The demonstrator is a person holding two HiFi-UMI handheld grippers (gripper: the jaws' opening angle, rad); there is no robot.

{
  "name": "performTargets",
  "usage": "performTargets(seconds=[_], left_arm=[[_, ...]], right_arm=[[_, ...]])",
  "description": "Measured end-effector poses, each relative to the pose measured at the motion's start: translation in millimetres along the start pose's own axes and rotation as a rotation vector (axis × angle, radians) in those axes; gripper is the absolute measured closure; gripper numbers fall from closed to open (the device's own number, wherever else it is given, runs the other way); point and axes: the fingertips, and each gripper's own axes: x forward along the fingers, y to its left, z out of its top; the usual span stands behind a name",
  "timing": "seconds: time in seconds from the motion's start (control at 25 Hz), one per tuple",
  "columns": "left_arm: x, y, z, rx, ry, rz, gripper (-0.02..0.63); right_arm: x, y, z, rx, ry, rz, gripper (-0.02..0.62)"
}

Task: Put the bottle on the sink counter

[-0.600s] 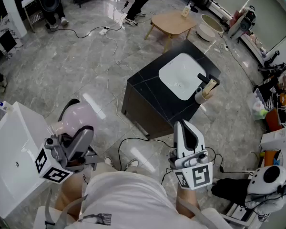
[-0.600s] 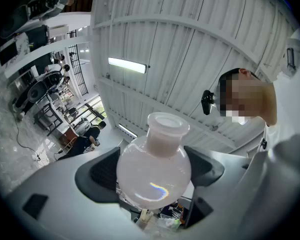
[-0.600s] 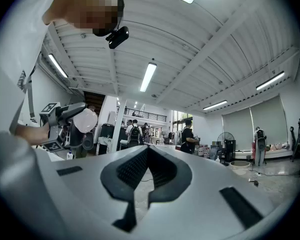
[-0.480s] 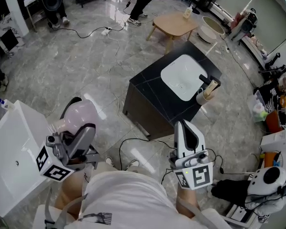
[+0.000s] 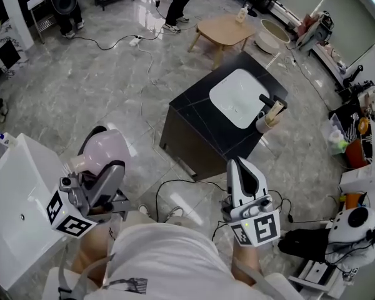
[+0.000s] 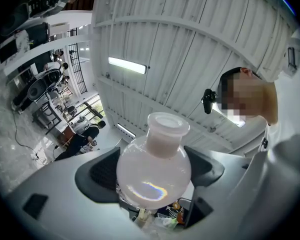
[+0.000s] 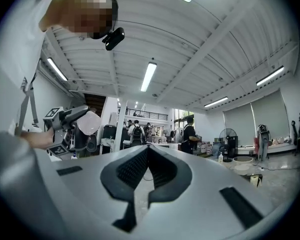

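Observation:
A round pale pink bottle (image 5: 104,151) with a short wide neck sits between the jaws of my left gripper (image 5: 107,172), held low at my left side. In the left gripper view the bottle (image 6: 154,165) fills the gap, neck up, and both dark pads (image 6: 101,173) press its sides. My right gripper (image 5: 242,175) is shut and empty at my right side; in its own view the pads (image 7: 131,168) meet. The black sink counter (image 5: 194,120) with a white basin (image 5: 237,97) stands ahead across the floor, well apart from both grippers.
A white cabinet (image 5: 12,199) stands close at my left. On the counter's right end are a black faucet (image 5: 270,102) and a cup with tools (image 5: 266,121). Cables (image 5: 175,189) trail on the marble floor in front of me. A low wooden table (image 5: 226,30) is beyond the counter.
The head view has drifted a little. Both grippers and the bottle keep their places, and the person at the far back has stepped further away.

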Motion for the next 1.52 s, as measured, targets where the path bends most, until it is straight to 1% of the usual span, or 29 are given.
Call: performTargets(seconds=[0.36,0.56,0.8,1.0,1.16,1.28,1.4,1.52], left_arm=[[-9,15,-6,-0.044,0.04,-0.019,0.207],[0,29,-14,-0.064,0.047,-0.016,0.207],[41,43,-30,-0.085,0.047,-0.009,0.207],[88,55,-47,-0.101,0.026,-0.001,0.207],[125,62,-63,-0.088,0.009,0.011,0.207],[148,66,-75,-0.072,-0.007,0.028,0.207],[164,69,-86,-0.058,-0.021,0.046,0.207],[175,73,-92,-0.05,-0.026,0.067,0.207]], right_arm=[[-4,18,-27,0.004,0.067,-0.041,0.584],[3,6,-39,0.016,0.081,-0.053,0.584],[32,-36,-48,0.03,0.086,-0.031,0.584],[65,-91,-53,0.022,0.086,0.014,0.584],[88,-141,-55,0.023,0.069,0.036,0.584],[102,-169,-60,0.028,0.067,0.068,0.584],[114,-188,-65,0.032,0.063,0.109,0.584],[125,-199,-69,0.041,0.062,0.136,0.584]])
